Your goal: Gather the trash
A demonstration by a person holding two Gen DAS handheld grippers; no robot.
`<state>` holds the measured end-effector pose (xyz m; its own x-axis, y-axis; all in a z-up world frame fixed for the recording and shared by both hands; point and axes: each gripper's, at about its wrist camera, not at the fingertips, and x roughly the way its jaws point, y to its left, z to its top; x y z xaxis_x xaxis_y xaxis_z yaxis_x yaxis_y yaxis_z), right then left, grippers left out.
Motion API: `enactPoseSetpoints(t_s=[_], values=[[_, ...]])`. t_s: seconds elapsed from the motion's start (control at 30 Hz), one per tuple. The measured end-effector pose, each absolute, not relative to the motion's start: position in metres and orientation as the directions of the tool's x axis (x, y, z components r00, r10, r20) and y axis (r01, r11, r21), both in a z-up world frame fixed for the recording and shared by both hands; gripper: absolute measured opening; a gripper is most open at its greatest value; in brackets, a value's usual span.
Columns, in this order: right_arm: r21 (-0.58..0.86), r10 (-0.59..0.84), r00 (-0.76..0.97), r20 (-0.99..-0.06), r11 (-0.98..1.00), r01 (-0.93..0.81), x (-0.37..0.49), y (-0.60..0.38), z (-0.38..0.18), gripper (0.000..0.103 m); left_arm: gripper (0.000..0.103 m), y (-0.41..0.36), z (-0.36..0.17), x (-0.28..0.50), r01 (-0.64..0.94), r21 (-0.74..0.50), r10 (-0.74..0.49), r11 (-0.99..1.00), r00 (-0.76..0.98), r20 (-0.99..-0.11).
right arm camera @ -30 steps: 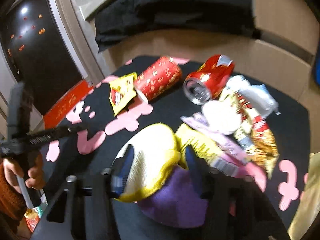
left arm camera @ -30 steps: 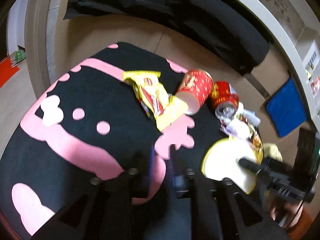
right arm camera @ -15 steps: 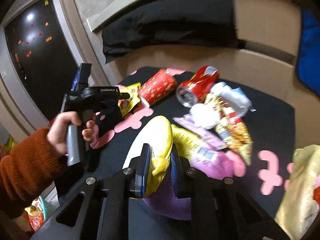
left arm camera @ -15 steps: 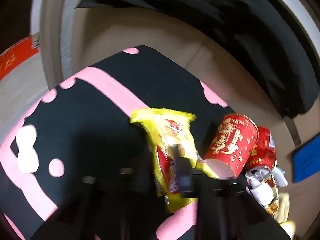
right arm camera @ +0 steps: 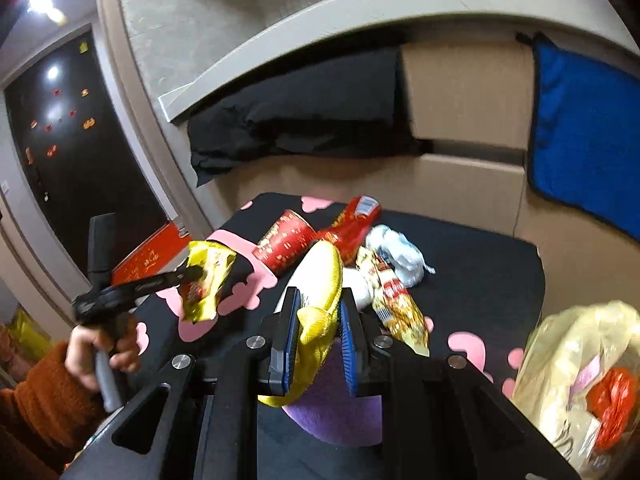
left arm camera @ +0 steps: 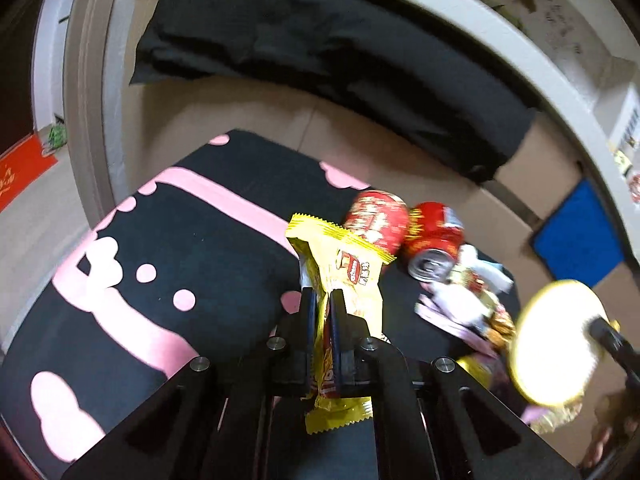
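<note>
1. Left wrist view: left gripper [left arm camera: 323, 306] just pressed together on yellow snack wrapper [left arm camera: 345, 276]; wrapper lifted clear of black-and-pink mat [left arm camera: 160, 248], no longer flat as a second ago. One piece collected. Red paper cup [left arm camera: 378, 222], red can [left arm camera: 434, 242] and wrapper pile [left arm camera: 468, 300] left on mat. Open mat at left; cardboard wall [left arm camera: 240, 116] close behind.

2. Right wrist view: right gripper [right arm camera: 318, 322] pinching yellow-rimmed bowl [right arm camera: 320, 280], now raised off mat. Plastic bag [right arm camera: 576, 380] at right edge, likely drop point. Left-held wrapper hanging apart at left; clear room between.
</note>
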<state>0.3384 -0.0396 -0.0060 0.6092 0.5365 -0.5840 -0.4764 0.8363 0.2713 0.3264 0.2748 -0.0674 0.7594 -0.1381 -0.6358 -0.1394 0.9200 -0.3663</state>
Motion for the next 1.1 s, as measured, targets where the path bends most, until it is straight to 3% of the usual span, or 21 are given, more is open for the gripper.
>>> enactPoseSetpoints(t_s=[0.27,0.4,0.47,0.57,0.77,0.93,1.1], values=[[0.258,0.556,0.638,-0.533,0.825,-0.503,0.327,-0.037,0.017,0.016,0.007,0.259,-0.037,0.291,-0.061,-0.398,-0.204,0.915,0.782,-0.589],[0.255,0.545,0.616,-0.568,0.829,-0.498,0.318,-0.042,0.006,0.017,0.007,0.251,-0.047,0.278,-0.048,-0.390,-0.214,0.919,0.771,-0.600],[0.274,0.551,0.589,-0.592,0.824,-0.496,0.313,-0.045,-0.007,0.022,0.007,0.250,-0.058,0.275,-0.051,-0.391,-0.218,0.919,0.761,-0.611],[0.308,0.560,0.537,-0.631,0.816,-0.489,0.308,-0.042,-0.034,0.047,0.007,0.255,-0.078,0.271,-0.079,-0.395,-0.215,0.915,0.734,-0.645],[0.324,0.560,0.461,-0.689,0.806,-0.496,0.301,-0.017,-0.083,0.048,0.007,0.268,-0.105,0.260,-0.112,-0.409,-0.222,0.906,0.695,-0.683],[0.416,0.627,0.402,-0.667,0.761,-0.497,0.302,-0.001,-0.099,0.048,0.007,0.276,-0.117,0.259,-0.109,-0.422,-0.242,0.900,0.679,-0.693],[0.349,0.597,0.401,-0.695,0.768,-0.537,0.302,0.028,-0.101,0.051,0.007,0.276,-0.128,0.261,-0.103,-0.418,-0.257,0.903,0.649,-0.716]])
